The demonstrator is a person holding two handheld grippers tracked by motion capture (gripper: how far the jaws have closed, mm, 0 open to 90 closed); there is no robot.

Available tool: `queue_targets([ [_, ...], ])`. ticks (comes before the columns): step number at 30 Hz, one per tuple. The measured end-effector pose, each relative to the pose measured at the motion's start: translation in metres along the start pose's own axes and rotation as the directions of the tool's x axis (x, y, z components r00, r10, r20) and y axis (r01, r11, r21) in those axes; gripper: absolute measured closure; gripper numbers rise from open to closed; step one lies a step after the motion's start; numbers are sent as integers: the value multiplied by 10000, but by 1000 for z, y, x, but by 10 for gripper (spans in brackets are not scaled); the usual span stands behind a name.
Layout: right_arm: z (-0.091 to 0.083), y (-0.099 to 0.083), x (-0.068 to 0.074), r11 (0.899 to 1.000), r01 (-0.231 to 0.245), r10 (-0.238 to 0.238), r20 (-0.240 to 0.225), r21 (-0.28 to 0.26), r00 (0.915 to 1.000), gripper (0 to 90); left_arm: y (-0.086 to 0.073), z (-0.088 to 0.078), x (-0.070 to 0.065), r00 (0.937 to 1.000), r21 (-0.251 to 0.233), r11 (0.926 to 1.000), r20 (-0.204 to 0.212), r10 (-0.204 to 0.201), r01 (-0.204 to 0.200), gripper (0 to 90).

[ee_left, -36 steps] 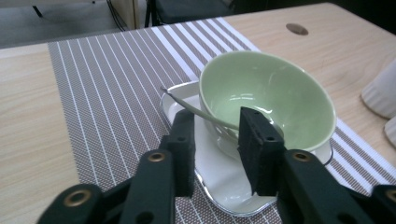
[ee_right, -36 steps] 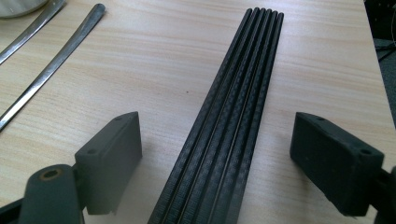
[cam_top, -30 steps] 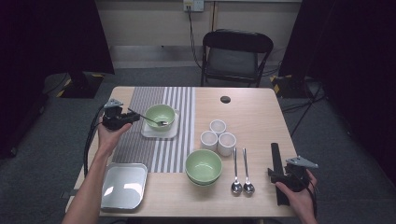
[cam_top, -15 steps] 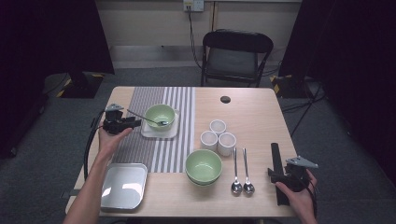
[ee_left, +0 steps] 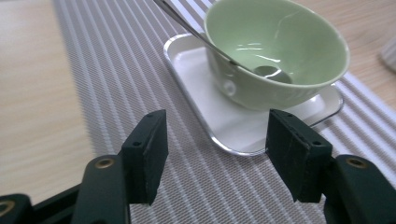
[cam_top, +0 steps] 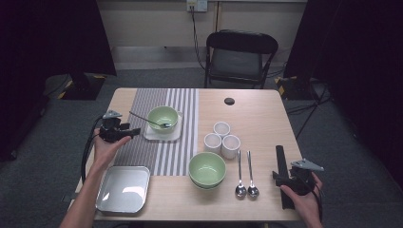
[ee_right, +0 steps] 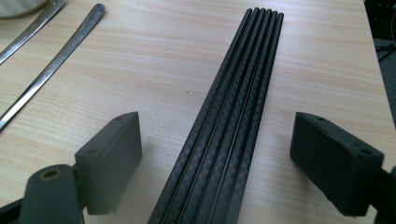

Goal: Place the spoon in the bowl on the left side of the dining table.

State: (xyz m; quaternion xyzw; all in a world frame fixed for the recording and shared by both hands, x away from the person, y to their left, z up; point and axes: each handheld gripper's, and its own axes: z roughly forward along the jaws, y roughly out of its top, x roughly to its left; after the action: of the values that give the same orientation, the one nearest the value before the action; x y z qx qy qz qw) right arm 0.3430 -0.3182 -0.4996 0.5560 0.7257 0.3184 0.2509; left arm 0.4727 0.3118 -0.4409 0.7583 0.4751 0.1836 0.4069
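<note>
The spoon [cam_top: 149, 119] lies in the green bowl [cam_top: 163, 117], its scoop down on the bowl's inside and its thin handle slanting out over the rim toward the left gripper [cam_top: 124, 131]. In the left gripper view the spoon [ee_left: 219, 50] crosses the near rim of the green bowl [ee_left: 280, 42], and the bowl stands on a small white tray [ee_left: 224, 121] that rests on the striped grey mat [ee_left: 93, 70].

The left gripper [ee_left: 219, 154] hangs just beside that tray, on the side away from the cups. Its jaws have just been opening and now stand moderately wide; nothing is between them but bare mat and the tray's near corner, and they touch neither spoon nor bowl.

Nearer the person than the bowl, an empty metal tray [cam_top: 123, 188] sits at the table's edge beside the left forearm. A second, larger green bowl [cam_top: 207, 169] stands at the mat's other edge, with three white cups [cam_top: 222, 139] between it and the far side of the table [cam_top: 256, 114]. Two more spoons [cam_top: 245, 175] lie side by side just past that larger bowl.

Well apart from the bowl, at the opposite near corner, the right gripper [cam_top: 283, 176] rests in the person's hand with its jaws spread wide. A bundle of black chopsticks [ee_right: 233, 116] runs between the jaws without touching either pad.
</note>
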Motion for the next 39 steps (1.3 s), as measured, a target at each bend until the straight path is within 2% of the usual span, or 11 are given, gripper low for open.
queue_targets([
  [1,0,0,0,10000,6,-6,2,-1,10000,160,-2,-3,2,9997,51,9997,-11,-251,251,352],
  [3,0,0,0,10000,2,-2,1,-2,10000,160,-6,-9,5,9998,3,9999,25,-172,172,291],
  [6,0,0,0,10000,0,0,0,-1,10000,160,-12,-15,6,9998,350,9994,156,-90,85,187],
  [8,0,0,0,10000,6,-6,2,-3,10000,160,-18,-21,7,9999,124,9999,-143,94,-92,188],
  [10,0,0,0,10000,5,-5,1,-1,10000,160,-22,-23,9,9999,331,9994,-155,37,-32,164],
  [18,0,0,0,10000,6,-6,2,-1,10000,161,-46,-28,19,9988,487,9987,-456,203,-181,188],
  [22,0,0,0,10000,9,-9,3,-2,10000,161,-59,-26,33,9986,691,9971,-449,-297,328,187],
  [26,0,0,0,10000,7,-7,2,-2,10000,161,-64,-22,35,9982,911,9956,-585,-146,199,181],
  [32,0,0,0,10000,-25,25,32,0,10000,160,-64,-10,28,9972,1261,9912,-574,471,-396,183],
  [34,0,1,1,9999,-85,84,82,101,9999,160,-66,-3,24,9937,1624,9835,-651,911,-796,199],
  [39,-1,7,-1,9986,-84,81,46,516,10000,200,-69,0,29,9963,1265,9907,-630,582,-499,158],
])
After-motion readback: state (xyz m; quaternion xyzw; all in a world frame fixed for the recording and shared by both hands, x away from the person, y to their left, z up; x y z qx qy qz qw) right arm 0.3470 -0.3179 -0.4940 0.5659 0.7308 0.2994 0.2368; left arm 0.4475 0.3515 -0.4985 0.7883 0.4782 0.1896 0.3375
